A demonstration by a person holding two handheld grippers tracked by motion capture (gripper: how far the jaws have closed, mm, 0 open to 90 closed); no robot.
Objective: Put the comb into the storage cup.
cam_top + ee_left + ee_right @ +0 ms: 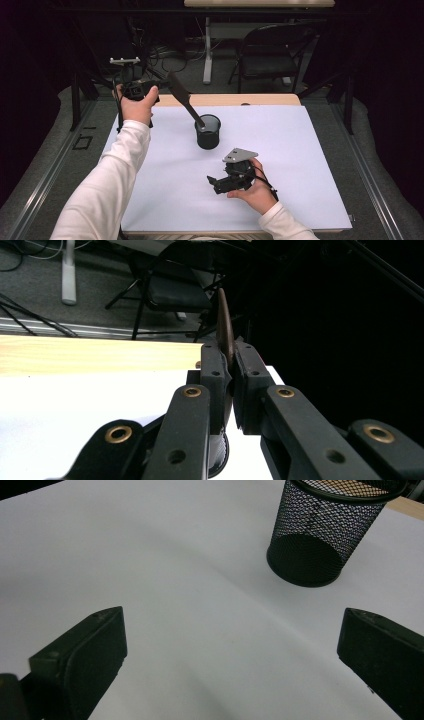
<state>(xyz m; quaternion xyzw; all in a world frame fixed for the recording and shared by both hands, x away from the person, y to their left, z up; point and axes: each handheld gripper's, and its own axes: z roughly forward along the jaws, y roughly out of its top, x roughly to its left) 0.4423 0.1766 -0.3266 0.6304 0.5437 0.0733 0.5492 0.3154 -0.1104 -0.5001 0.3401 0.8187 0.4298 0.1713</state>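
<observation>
Covering most of the counter (320,200), a white sheet (280,165) carries a black mesh cup (208,131), standing upright near the sheet's far middle. A dark spatula (184,97) slants from the upper left down into the cup, its lower end inside the rim. The left hand-held gripper (229,371), raised over the sheet's far left corner, is clamped on the spatula's upper part. The right hand-held gripper (214,182) rests low on the sheet, near the cup, its jaws wide apart with nothing between them.
</observation>
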